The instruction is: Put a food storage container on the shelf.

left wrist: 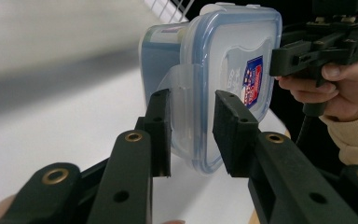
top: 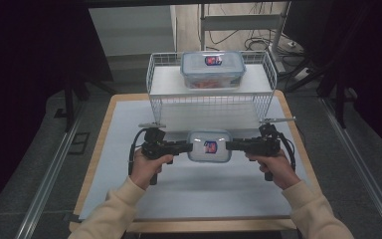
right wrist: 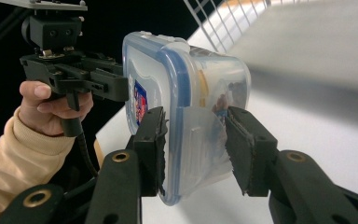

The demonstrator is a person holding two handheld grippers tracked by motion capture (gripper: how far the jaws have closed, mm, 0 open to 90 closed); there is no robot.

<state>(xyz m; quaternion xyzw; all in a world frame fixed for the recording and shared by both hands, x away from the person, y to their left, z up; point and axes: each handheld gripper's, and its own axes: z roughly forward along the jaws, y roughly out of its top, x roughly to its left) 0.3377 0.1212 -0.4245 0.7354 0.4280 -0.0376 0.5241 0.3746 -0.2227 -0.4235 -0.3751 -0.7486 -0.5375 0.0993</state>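
Box (top: 209, 146) hangs between my two grippers, long axis running hand to hand, each equally near. My left gripper (left wrist: 192, 135) is part closed on one end's latch flap; my right gripper (right wrist: 196, 149) clamps the other end likewise. Beyond the fingers stands the basket (top: 151, 74), second box (top: 212, 68) inside.

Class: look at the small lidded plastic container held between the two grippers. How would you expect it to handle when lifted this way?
The container looks rigid: its walls keep shape between both hand-held grippers. The left hand-held gripper and right hand-held gripper hold only its side flaps, which might flex. Its glossy plastic is probably slippery.
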